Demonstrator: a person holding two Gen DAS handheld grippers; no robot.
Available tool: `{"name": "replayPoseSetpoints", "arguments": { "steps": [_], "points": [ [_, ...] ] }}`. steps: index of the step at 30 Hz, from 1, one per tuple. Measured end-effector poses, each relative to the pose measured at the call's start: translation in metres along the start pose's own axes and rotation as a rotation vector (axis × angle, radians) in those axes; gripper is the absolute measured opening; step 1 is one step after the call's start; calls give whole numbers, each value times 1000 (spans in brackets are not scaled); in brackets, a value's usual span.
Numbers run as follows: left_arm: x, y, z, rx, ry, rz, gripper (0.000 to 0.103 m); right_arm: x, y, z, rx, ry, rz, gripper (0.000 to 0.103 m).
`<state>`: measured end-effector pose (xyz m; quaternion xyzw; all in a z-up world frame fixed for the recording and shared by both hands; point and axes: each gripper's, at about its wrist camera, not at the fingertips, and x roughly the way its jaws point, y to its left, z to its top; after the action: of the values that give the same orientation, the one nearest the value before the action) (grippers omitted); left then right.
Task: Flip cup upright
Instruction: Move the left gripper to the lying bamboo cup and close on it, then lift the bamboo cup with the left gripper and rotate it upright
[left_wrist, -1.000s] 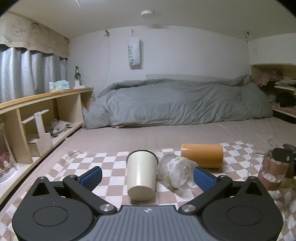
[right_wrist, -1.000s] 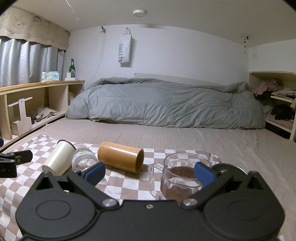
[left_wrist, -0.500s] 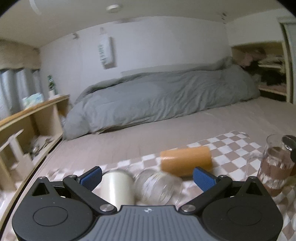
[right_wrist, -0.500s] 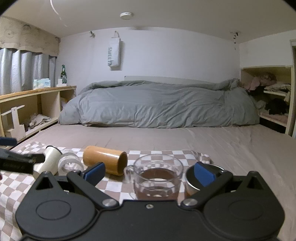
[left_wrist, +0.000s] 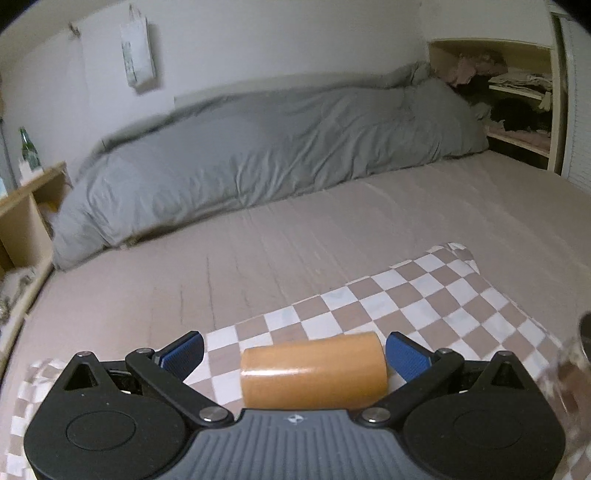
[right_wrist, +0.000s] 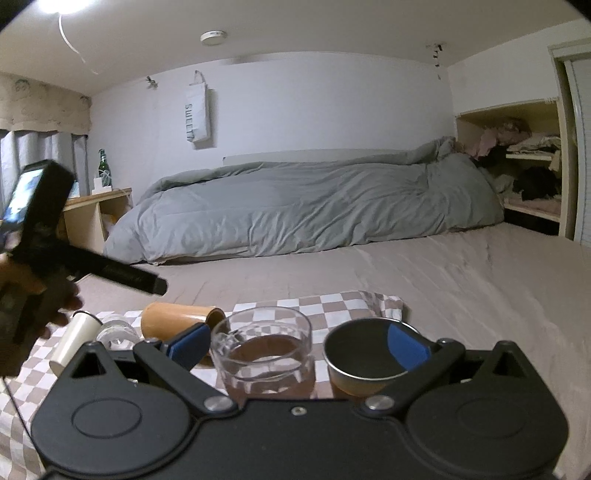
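Left wrist view puts the wooden cup (left_wrist: 313, 372) lying on its side right between the spread fingers of the left gripper (left_wrist: 294, 350), its long axis running across from one blue pad to the other; the jaws stand wide apart and neither pad touches the cup, though the right-hand pad sits just beside its end; the cup rests on the checkered cloth (left_wrist: 417, 295), which stretches ahead and to the right of the tool over the beige bed sheet (left_wrist: 332, 229); the picture is smeared, so finer detail is lost; at the far right edge something glassy shows, too blurred to name.

From the right wrist view the same wooden cup (right_wrist: 181, 320) lies ahead and to the left of the right gripper (right_wrist: 297, 343), mouth turned toward the right; further left lie a clear ribbed glass (right_wrist: 116, 332) and a white cup (right_wrist: 74, 341), both on their sides; the right gripper is open too, holding nothing; between its fingers stands a glass mug (right_wrist: 264, 354) with brown inside, and a round metal tin (right_wrist: 364, 356) sits just inside the right-hand pad; the left gripper (right_wrist: 147, 282) hangs up at the left, above the cups; beyond everything a grey duvet (right_wrist: 306, 210) lies heaped along the wall.
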<state>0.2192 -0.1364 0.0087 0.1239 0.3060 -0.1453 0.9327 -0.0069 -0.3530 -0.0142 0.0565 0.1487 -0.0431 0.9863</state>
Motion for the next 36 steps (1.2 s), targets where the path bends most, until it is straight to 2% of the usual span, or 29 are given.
{"name": "replayPoseSetpoints", "arguments": {
  "steps": [4, 7, 9, 12, 15, 20, 25, 28, 30, 32, 36],
  "points": [
    [31, 14, 4, -81, 97, -52, 103, 3, -7, -1, 17, 5, -3, 103],
    [49, 26, 0, -149, 136, -87, 103, 7, -10, -2, 24, 13, -9, 103],
    [58, 32, -4, -193, 151, -110, 103, 8, -11, -3, 33, 18, -12, 103],
    [66, 43, -13, -273, 171, -203, 103, 11, -12, -4, 38, 23, -13, 103],
    [64, 47, -18, -328, 150, -222, 103, 12, -12, -4, 39, 26, -14, 103],
    [55, 46, -25, -388, 176, -283, 103, 12, -13, -3, 46, 26, -17, 103],
    [46, 24, -31, -348, 211, -343, 103, 13, -13, -3, 48, 25, -17, 103],
    [42, 7, -36, -320, 240, -413, 103, 12, -13, -3, 50, 21, -15, 103],
    [38, -5, -38, -265, 263, -450, 103, 12, -13, -4, 50, 20, -15, 103],
    [31, -15, -38, -183, 253, -422, 103, 12, -14, -4, 49, 20, -16, 103],
    [17, -27, -32, 60, 210, -309, 103, 11, -16, -5, 58, 18, -14, 103]
  ]
}}
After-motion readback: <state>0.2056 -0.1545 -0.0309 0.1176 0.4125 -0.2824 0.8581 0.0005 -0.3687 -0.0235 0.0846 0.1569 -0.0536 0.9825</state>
